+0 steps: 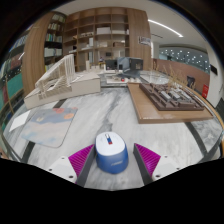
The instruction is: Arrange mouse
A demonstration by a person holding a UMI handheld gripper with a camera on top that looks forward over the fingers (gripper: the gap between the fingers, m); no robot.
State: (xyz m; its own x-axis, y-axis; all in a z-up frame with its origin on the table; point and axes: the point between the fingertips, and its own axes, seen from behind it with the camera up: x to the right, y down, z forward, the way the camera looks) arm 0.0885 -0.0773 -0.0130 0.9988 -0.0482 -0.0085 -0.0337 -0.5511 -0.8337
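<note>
A blue and white computer mouse (111,151) rests on the pale marbled table (150,130), standing between my two fingers. My gripper (112,160) is open, its magenta pads (81,158) at either side of the mouse with a small gap on each side. The mouse's white top with a small scroll wheel points away from me. A grey mouse mat (45,125) lies on the table to the left, beyond the left finger.
A wooden board with an architectural model (168,98) sits at the right. A white model structure (62,80) stands at the back left. Bookshelves (100,35) fill the far wall.
</note>
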